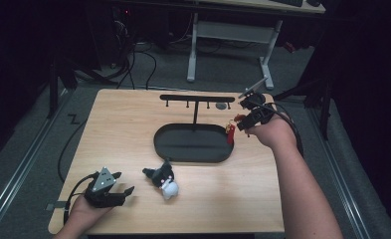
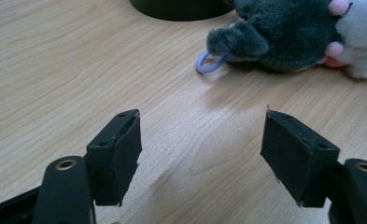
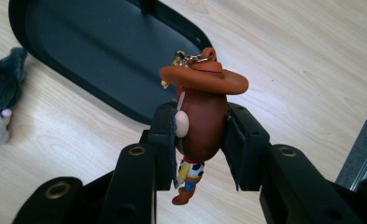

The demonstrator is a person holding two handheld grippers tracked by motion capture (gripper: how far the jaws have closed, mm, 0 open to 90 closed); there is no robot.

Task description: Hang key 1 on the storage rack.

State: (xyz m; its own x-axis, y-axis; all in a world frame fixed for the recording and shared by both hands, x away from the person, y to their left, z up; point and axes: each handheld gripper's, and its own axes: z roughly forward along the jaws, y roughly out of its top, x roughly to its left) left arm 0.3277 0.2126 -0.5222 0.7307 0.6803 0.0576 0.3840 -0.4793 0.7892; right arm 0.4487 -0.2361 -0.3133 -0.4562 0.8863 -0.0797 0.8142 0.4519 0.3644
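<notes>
The wooden worktop (image 1: 133,129) carries a black stand with an oval tray base (image 1: 193,144) at its middle and, rising from the base, a post with a hooked crossbar (image 1: 197,98) at the far side. On the near side of the tray lies a grey and white plush toy (image 1: 164,180) with a pale blue ring (image 2: 208,63). At the near left the left gripper (image 1: 121,186) rests low over bare wood, its jaws spread with nothing between them. At the far right the right gripper (image 1: 241,117) is raised beside the tray's right end, its jaws pinching a small cowboy keychain figure (image 3: 201,116) by the head, hat and clasp (image 3: 190,59) uppermost. The step in hand looks like carrying the figure to the crossbar. The next move calls for lifting the clasp to a free hook and threading it on before the jaws part.
</notes>
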